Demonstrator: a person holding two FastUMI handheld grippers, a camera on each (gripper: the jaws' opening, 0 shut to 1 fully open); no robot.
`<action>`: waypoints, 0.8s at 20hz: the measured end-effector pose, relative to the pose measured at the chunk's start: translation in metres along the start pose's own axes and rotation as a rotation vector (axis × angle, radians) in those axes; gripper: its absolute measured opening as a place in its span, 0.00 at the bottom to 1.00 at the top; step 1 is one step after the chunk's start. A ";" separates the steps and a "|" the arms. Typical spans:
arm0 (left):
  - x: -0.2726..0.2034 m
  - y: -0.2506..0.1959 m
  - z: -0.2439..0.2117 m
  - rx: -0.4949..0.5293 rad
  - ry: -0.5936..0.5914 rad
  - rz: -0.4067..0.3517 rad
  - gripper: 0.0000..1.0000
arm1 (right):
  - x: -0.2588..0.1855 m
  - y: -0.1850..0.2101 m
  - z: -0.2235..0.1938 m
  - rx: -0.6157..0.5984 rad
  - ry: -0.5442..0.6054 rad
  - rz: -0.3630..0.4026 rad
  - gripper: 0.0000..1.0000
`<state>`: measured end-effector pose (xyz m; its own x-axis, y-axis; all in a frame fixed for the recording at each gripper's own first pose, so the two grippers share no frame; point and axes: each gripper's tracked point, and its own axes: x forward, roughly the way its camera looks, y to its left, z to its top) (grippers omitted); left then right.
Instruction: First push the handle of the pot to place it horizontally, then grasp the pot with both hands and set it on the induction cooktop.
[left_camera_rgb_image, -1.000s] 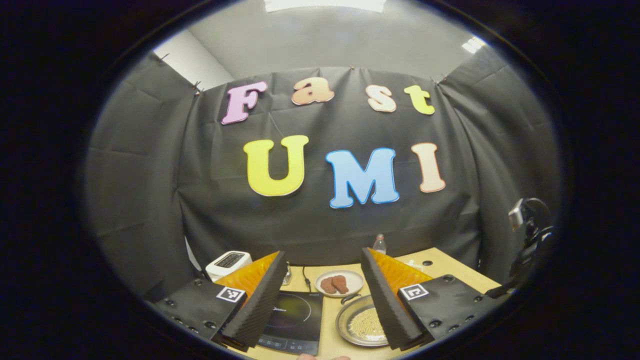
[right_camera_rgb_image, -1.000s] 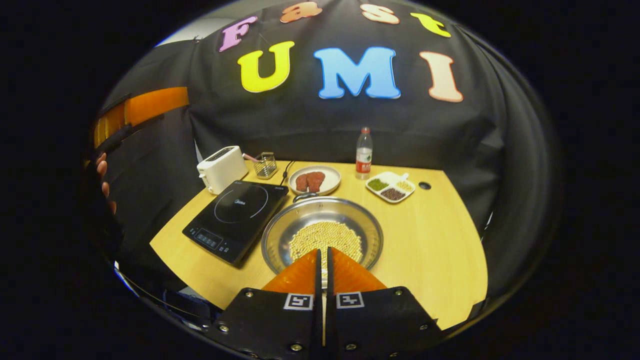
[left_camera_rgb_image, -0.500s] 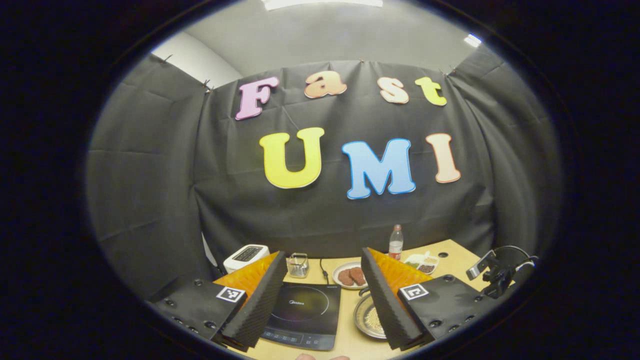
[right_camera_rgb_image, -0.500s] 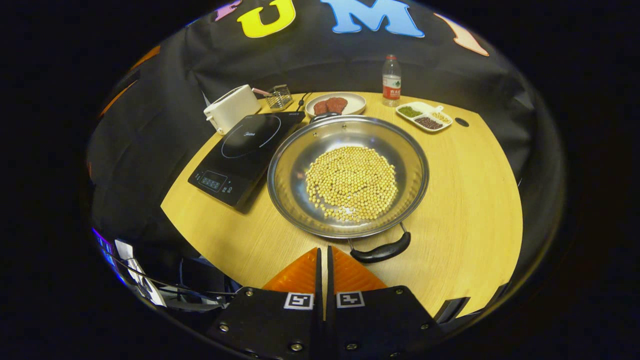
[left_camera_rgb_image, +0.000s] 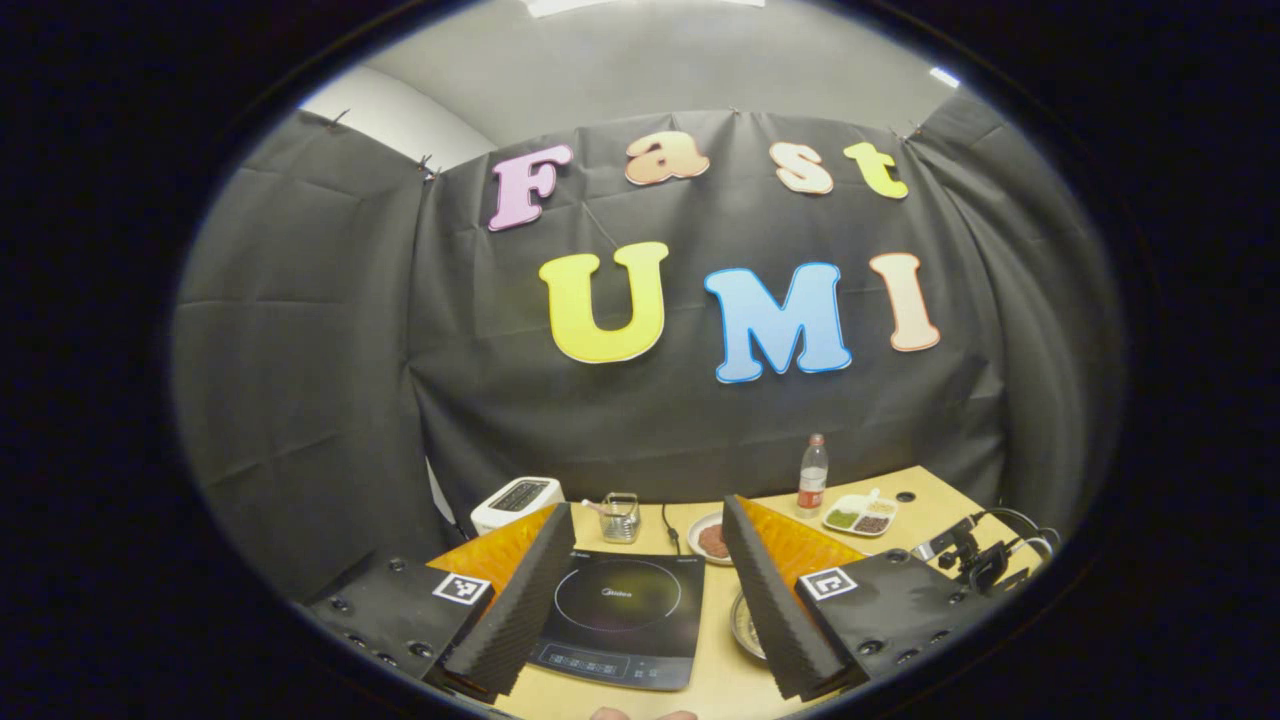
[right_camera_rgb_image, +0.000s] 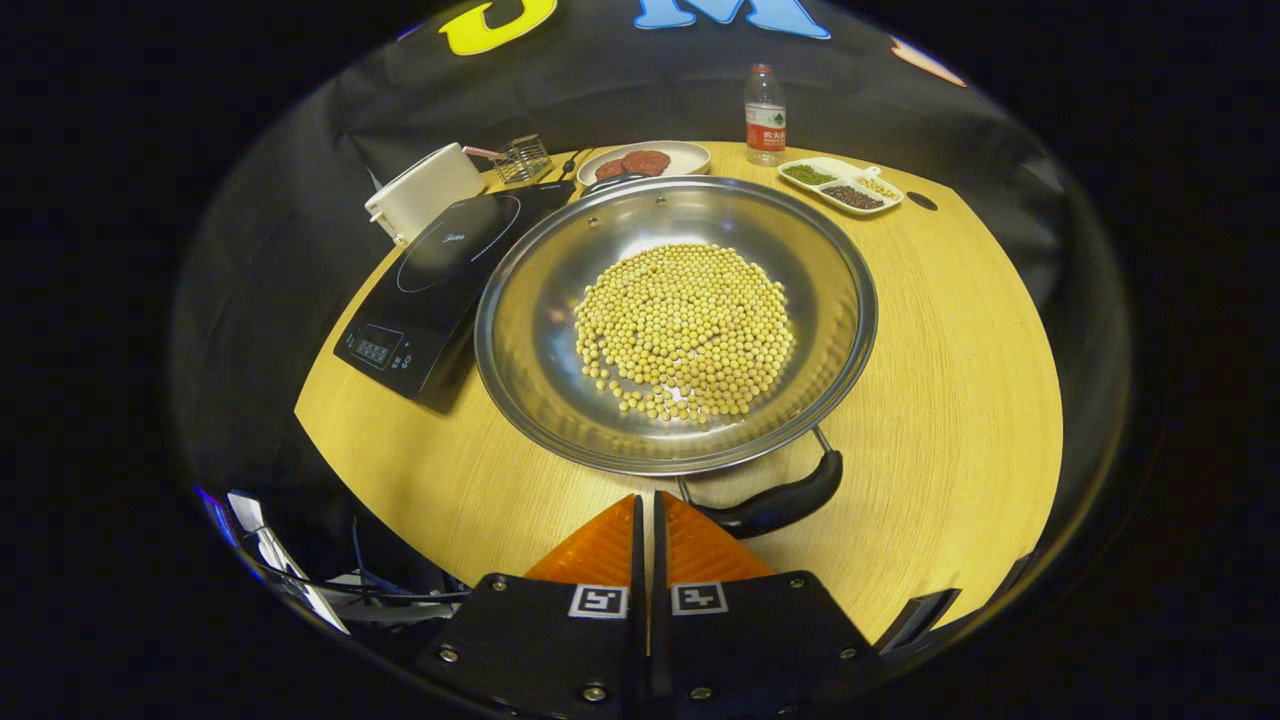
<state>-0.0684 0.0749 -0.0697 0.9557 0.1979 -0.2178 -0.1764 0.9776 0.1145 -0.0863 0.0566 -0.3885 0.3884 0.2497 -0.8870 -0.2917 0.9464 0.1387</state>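
A wide steel pot (right_camera_rgb_image: 530, 300) holding a heap of yellow beans (right_camera_rgb_image: 685, 330) stands on the wooden table in the right gripper view. Its near black handle (right_camera_rgb_image: 780, 502) points toward me, just right of my right gripper (right_camera_rgb_image: 646, 498), which is shut with nothing between its fingers. The far handle (right_camera_rgb_image: 605, 183) shows behind the rim. The black induction cooktop (right_camera_rgb_image: 430, 280) lies left of the pot. In the left gripper view my left gripper (left_camera_rgb_image: 645, 520) is open, held high above the cooktop (left_camera_rgb_image: 620, 620), with a sliver of the pot (left_camera_rgb_image: 745, 628) beside the right finger.
A white toaster (right_camera_rgb_image: 420, 190), a wire basket (right_camera_rgb_image: 525, 158), a plate of meat (right_camera_rgb_image: 645, 160), a water bottle (right_camera_rgb_image: 765, 115) and a divided dish of beans (right_camera_rgb_image: 840, 185) line the table's back. Bare wood (right_camera_rgb_image: 960, 330) lies right of the pot. The table's front edge is close to my right gripper.
My right gripper has dropped and moved closer to the pot's near handle, staying shut. The left gripper view has shifted left, so the pot slid behind its right finger.
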 end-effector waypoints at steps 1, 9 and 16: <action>0.002 0.001 0.000 -0.003 0.002 0.001 0.97 | 0.000 -0.002 0.000 -0.003 -0.002 -0.006 0.01; 0.008 -0.011 0.001 -0.009 -0.001 -0.024 0.97 | -0.004 -0.038 0.007 0.031 -0.021 -0.083 0.01; 0.008 -0.023 0.003 0.003 0.000 -0.042 0.94 | -0.006 -0.085 0.018 0.073 -0.038 -0.169 0.01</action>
<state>-0.0559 0.0540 -0.0709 0.9622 0.1568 -0.2229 -0.1354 0.9849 0.1083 -0.0480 -0.0215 -0.3867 0.4600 0.0920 -0.8831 -0.1558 0.9876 0.0217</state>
